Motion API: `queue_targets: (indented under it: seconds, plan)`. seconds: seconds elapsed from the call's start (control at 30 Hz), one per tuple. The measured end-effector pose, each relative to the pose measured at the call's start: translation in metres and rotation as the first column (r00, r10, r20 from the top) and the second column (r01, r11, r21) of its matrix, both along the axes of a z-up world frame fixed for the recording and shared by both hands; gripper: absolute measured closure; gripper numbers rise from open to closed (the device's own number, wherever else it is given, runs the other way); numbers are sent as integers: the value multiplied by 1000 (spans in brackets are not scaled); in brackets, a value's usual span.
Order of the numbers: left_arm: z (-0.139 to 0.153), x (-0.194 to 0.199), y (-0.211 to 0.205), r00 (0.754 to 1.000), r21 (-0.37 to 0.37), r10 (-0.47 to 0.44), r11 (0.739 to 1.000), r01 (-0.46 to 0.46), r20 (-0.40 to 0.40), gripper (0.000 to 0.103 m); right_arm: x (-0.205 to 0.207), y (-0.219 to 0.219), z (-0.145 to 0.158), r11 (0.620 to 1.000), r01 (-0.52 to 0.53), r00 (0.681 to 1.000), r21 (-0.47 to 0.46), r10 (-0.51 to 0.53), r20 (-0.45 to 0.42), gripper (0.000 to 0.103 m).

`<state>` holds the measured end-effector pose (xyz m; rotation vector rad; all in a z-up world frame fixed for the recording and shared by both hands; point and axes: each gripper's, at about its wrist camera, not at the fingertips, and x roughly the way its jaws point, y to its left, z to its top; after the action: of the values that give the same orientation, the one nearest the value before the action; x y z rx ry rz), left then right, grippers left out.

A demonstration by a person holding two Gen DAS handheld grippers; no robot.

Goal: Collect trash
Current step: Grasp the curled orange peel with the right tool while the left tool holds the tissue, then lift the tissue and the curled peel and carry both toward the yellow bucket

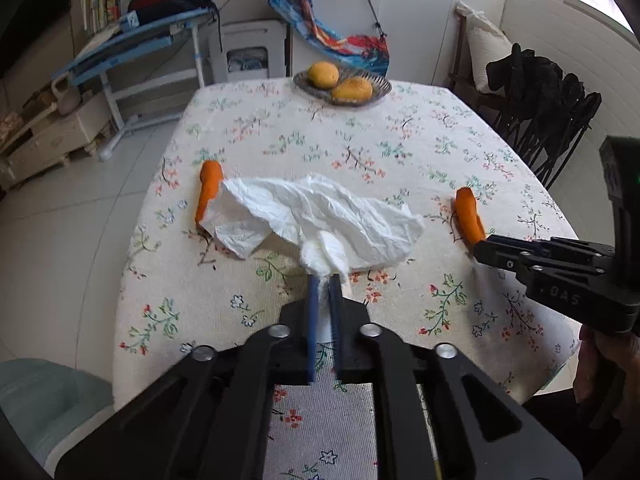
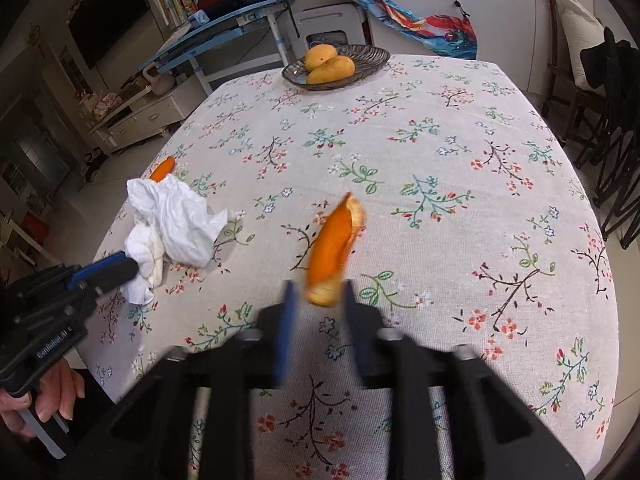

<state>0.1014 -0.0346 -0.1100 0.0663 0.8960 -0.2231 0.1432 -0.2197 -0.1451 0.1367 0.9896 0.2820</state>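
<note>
A crumpled white tissue (image 1: pixel 320 208) lies half lifted on the flowered tablecloth (image 1: pixel 400 140), and my left gripper (image 1: pixel 325 278) is shut on its twisted near end. The right wrist view shows the same grip (image 2: pixel 128 266) at the left, the tissue (image 2: pixel 180 220) hanging from it. An orange peel (image 2: pixel 330 240) lies in front of my right gripper (image 2: pixel 318 292). Its near end sits between the blurred blue pads, with a thin gap showing on the left side. In the left wrist view that peel (image 1: pixel 468 216) is at the right gripper's tip (image 1: pixel 480 248). A second peel (image 1: pixel 210 188) lies behind the tissue at the table's left edge.
A wire bowl (image 1: pixel 380 92) with two mangoes stands at the table's far edge. Dark chairs (image 1: pixel 552 120) draped with clothing stand off the right side. A blue desk (image 1: pixel 132 40) and shelves are beyond the far left. A hand (image 2: pixel 56 392) holds the left gripper's handle.
</note>
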Motion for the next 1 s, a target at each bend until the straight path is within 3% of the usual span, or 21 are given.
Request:
queue_targets:
  seconds: [0.2, 0.3, 0.57, 0.63, 0.73, 1.0]
  plan:
    - [24, -14, 14, 996, -78, 40, 996, -34, 76, 99, -3, -2, 4, 1000, 1, 1000, 21, -1, 12, 90]
    - [27, -21, 19, 995, -82, 48, 996, -41, 87, 99, -7, -3, 5, 999, 4, 1000, 39, -5, 13, 91]
    - [10, -33, 27, 998, -31, 67, 997, -67, 6, 99, -20, -5, 6, 998, 0, 1000, 62, 0, -12, 91]
    - [3, -30, 29, 997, -21, 72, 997, -73, -30, 99, -21, -3, 6, 999, -4, 1000, 51, 5, -17, 89]
    - [-6, -29, 30, 995, -19, 77, 997, -79, -65, 98, -20, -1, 6, 998, 6, 1000, 61, -5, -11, 64]
    - [-16, -23, 27, 991, 23, 109, 994, -107, -81, 65, -10, 9, 0, 998, 22, 1000, 54, -22, -4, 57]
